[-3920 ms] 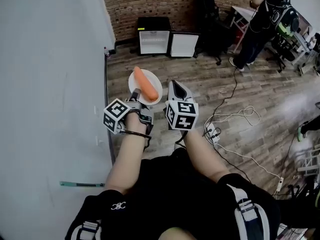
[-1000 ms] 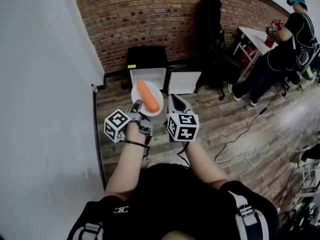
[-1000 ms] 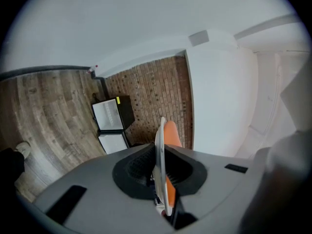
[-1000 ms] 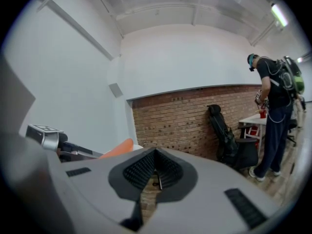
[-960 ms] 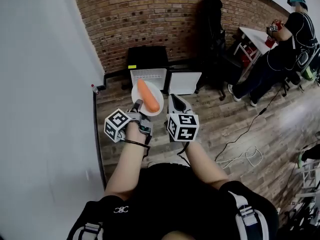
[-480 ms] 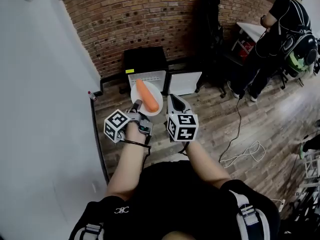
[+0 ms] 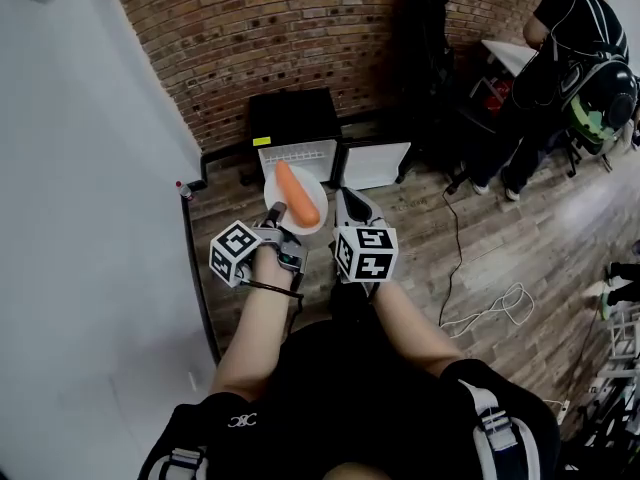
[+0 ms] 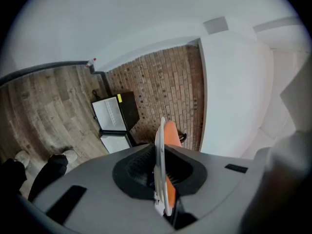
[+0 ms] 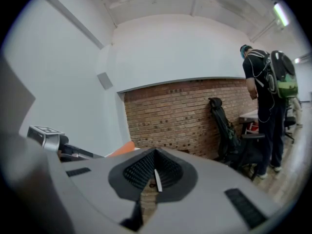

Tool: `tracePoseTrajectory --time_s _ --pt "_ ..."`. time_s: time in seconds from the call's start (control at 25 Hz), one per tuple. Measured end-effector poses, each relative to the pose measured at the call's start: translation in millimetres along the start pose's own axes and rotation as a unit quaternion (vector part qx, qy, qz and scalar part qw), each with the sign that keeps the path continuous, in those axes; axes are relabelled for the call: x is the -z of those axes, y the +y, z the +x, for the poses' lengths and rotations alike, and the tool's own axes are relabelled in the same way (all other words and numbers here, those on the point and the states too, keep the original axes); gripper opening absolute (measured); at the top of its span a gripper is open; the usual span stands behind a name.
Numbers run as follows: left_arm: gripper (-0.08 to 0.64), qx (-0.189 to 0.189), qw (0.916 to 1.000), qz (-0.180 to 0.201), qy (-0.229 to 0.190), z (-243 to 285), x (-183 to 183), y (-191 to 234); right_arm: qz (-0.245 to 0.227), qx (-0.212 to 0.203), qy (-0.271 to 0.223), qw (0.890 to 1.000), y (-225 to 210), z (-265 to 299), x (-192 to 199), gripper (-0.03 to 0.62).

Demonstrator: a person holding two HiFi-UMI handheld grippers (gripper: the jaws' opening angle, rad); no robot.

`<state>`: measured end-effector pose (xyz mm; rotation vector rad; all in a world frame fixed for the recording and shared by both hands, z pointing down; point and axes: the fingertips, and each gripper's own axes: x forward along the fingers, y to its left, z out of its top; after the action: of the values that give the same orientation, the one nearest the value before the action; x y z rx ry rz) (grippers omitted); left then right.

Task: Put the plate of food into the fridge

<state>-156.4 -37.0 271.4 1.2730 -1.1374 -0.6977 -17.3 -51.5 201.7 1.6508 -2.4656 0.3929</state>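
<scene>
We carry the left gripper (image 7: pixel 274 214), jaws clamped on the rim of the white plate (image 7: pixel 273 182), carrot (image 7: pixel 297 194) lying on it, in the air before the open fridge (image 7: pixel 296 152). Our right gripper (image 7: pixel 350 200): jaws together, empty, beside the plate.

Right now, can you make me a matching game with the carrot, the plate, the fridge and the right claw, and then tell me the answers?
Things:
1. carrot
2. plate
3. fridge
4. right claw

What goes with each:
A. white, pinched at its rim by the left claw
B. shut, with nothing in it
C. orange, lying on the plate
D. black, door open, on the floor by the brick wall

Right pairs: 1-C, 2-A, 3-D, 4-B.
</scene>
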Motion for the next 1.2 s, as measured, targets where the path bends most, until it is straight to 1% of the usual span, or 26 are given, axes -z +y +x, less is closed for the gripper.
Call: tracePoseTrajectory --time_s 0.24,0.4,0.6,0.72,0.92,1.08,1.2 --pt "0.032 -0.005 0.9999 0.002 -0.009 50 -22 -3 0.007 -0.018 -0.009 1.000 -18 58 -11 0.014" --pt "0.032 -0.003 0.9998 0.009 -0.017 99 -41 -18 0.009 -0.025 -0.017 0.999 -39 106 -33 0.014" --pt "0.032 0.001 0.9997 0.002 -0.025 163 -62 -46 0.010 -0.029 -0.015 0.999 -75 166 -65 0.014" --pt "0.032 -0.002 0.9996 -0.002 -0.027 199 -69 -54 0.008 -0.031 -0.010 0.999 -95 201 -78 0.014" --pt "0.032 -0.008 0.9994 -0.010 -0.031 254 -82 -55 0.000 -0.041 0.006 0.999 -120 255 -85 0.014" --pt "0.032 -0.014 0.9992 -0.004 -0.037 289 -91 -55 -0.001 -0.048 0.019 0.999 -138 291 -85 0.014" --pt "0.032 -0.022 0.9989 -0.007 -0.041 312 -94 -51 0.001 -0.053 0.027 0.998 -153 314 -83 0.014"
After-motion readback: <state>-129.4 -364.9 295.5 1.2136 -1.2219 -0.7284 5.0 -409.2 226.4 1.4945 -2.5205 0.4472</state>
